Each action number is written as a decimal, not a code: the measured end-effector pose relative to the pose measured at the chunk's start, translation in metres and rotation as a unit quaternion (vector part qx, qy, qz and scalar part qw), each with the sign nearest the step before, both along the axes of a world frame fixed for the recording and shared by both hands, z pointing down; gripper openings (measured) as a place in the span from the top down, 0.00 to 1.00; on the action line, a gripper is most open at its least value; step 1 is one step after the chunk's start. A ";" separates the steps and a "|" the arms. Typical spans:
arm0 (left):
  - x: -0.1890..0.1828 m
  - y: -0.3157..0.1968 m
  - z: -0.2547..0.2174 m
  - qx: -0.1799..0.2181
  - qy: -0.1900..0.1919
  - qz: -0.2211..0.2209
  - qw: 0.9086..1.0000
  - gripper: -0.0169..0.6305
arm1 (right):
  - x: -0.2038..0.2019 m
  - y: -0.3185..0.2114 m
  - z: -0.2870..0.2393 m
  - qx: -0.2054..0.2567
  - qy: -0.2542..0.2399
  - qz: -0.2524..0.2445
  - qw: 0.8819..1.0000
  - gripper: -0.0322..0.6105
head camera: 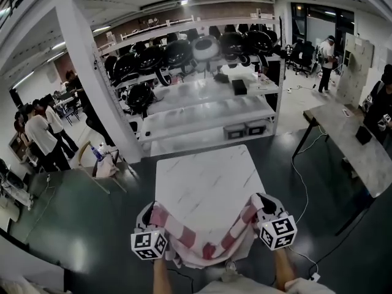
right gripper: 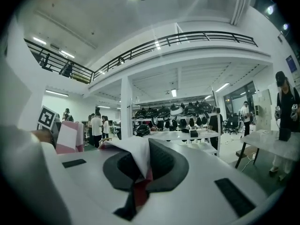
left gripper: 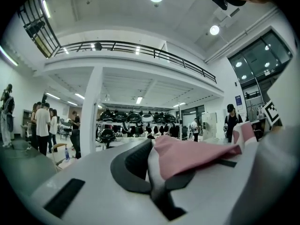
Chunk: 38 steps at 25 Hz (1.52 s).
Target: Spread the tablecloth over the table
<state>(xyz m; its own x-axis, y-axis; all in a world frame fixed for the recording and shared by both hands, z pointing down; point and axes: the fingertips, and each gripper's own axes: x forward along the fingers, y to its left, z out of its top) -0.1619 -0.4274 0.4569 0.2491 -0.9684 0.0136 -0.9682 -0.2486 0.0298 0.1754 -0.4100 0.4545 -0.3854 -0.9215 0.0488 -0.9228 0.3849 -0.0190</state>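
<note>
A wide workshop hall with a dark floor, and in the middle of it a small white marble-patterned table (head camera: 205,170); I place everything else against that table.

At its near edge, right in front of the person, a pink-and-white striped tablecloth (head camera: 202,247) lies bunched; it covers only a narrow strip of the top and sags down over the near edge. The left gripper (head camera: 147,214) sits at the near left corner of the table, its jaws pressed together on a pink fold of the cloth; the right gripper (head camera: 263,202) sits at the near right corner, its jaws pinching a white fold with red beneath. The two grips are set wide apart, one to each side, and I'd say that is so the cloth hangs open between them instead of in a lump. Both grippers point level toward the far edge, which suits carrying the cloth forward across the top.

Past the cloth most of the tabletop is bare, so by my reckoning the spreading has hardly begun.

Beyond the far edge stands a white shelving rack (head camera: 208,112) loaded with dark helmet-like gear; to the right of the table, well apart, a long grey workbench (head camera: 352,143); to its left, also well apart, a knot of people (head camera: 43,136) standing about.
</note>
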 end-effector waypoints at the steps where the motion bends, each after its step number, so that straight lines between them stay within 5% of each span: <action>1: 0.002 -0.009 0.002 -0.005 -0.001 -0.003 1.000 0.93 | 0.003 -0.011 0.003 -0.004 -0.002 -0.002 1.000 0.93; 13: 0.011 -0.067 0.017 -0.032 -0.009 -0.028 0.999 0.93 | 0.013 -0.085 0.022 -0.030 -0.011 -0.031 0.999 0.93; 22: -0.013 -0.079 0.025 -0.023 -0.003 -0.023 0.999 0.93 | -0.021 -0.102 0.026 -0.035 0.008 -0.043 0.998 0.93; 32: -0.156 -0.022 0.025 -0.013 0.016 -0.129 0.991 0.93 | -0.156 -0.102 0.009 -0.017 0.030 -0.141 0.989 0.93; 38: -0.276 0.056 0.016 0.008 0.022 -0.257 0.966 0.93 | -0.252 -0.098 0.004 -0.003 0.034 -0.229 0.973 0.93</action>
